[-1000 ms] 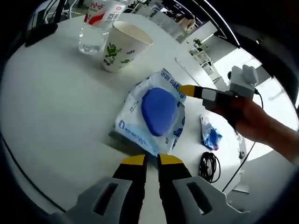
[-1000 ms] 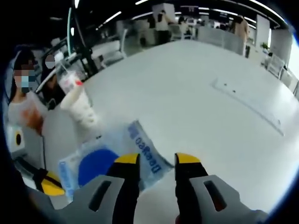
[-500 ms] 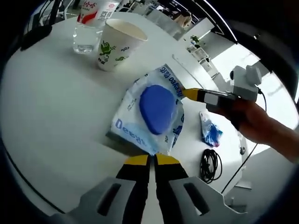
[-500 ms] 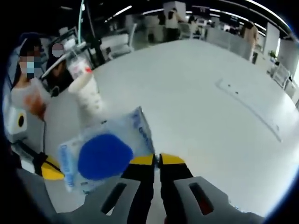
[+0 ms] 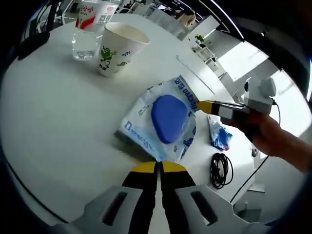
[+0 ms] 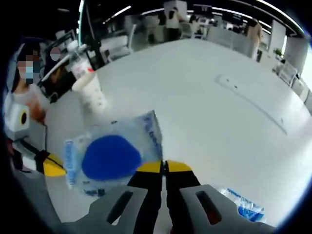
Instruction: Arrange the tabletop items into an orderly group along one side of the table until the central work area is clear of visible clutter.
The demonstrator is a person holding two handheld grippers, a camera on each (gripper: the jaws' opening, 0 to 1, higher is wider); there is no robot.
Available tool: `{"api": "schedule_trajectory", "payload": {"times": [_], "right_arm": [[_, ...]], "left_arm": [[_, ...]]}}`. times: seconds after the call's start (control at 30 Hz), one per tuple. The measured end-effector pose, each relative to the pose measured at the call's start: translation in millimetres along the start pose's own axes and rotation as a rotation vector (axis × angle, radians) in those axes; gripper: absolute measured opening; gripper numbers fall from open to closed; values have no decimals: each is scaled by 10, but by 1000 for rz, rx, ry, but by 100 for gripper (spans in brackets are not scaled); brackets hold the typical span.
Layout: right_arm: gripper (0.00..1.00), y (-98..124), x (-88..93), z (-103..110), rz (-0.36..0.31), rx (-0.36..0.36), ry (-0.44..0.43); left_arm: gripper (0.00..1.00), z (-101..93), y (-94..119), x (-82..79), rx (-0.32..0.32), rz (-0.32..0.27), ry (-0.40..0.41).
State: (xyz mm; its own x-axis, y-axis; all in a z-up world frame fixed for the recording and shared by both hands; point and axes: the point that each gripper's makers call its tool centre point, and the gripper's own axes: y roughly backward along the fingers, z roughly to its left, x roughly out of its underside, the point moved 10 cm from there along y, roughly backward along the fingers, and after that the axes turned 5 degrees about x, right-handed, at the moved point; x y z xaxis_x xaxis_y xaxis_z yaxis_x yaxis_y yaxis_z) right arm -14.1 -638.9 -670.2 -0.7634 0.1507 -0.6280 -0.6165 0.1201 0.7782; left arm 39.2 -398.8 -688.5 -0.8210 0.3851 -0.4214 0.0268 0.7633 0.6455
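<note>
Left gripper (image 5: 158,166) first: my 2 yellow-tipped jaws are pressed together on the near corner of the wipes pack (image 5: 163,124), a pale blue-and-white pouch with a big blue oval lid. The pack sits on the white table (image 5: 53,117), tilted up a little where I pinch it. Across it, my right gripper (image 5: 207,106) pinches the opposite edge, with my hand (image 5: 273,141) behind it. Beyond the pack stands a paper cup (image 5: 116,48) printed with green figures, and just beside that a clear water bottle (image 5: 89,27) with a red-and-white label. To the right of the pack lies a small blue-and-white packet (image 5: 219,136), and near it a coiled black cable (image 5: 220,170).

From the right gripper view, my right gripper (image 6: 163,167) is clamped tight, jaw tips touching, on the edge of the wipes pack (image 6: 109,156), blue lid facing me. At the pack's far-left corner I see the yellow tip of my left gripper (image 6: 51,168). Behind the pack stand the paper cup (image 6: 92,97) and the bottle (image 6: 78,61), blurred. The small packet (image 6: 241,204) lies at lower right on the table (image 6: 204,112).
</note>
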Motion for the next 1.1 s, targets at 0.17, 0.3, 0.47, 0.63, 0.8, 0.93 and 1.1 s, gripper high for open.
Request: {"api": "schedule_trajectory", "payload": {"times": [0.17, 0.3, 0.47, 0.63, 0.8, 0.93, 1.1], "right_arm": [[0, 98, 82, -28, -1, 11, -20], [0, 175, 151, -57, -5, 25, -40], [0, 271, 253, -76, -18, 52, -85], [0, 375, 346, -98, -29, 64, -125], [0, 469, 370, -83, -55, 70, -153], [0, 511, 408, -53, -71, 70, -183], [0, 547, 450, 30, -80, 65, -195]], "left_arm": [[0, -6, 3, -52, -5, 16, -41], [0, 7, -11, -124, -6, 18, -61], [0, -21, -55, -223, -10, 34, -114], [0, 1, -94, -388, -22, 28, -148], [0, 28, -117, -578, -40, 10, -180], [0, 41, -148, -696, -53, 1, -198], [0, 53, -187, -834, -65, -13, -207]]}}
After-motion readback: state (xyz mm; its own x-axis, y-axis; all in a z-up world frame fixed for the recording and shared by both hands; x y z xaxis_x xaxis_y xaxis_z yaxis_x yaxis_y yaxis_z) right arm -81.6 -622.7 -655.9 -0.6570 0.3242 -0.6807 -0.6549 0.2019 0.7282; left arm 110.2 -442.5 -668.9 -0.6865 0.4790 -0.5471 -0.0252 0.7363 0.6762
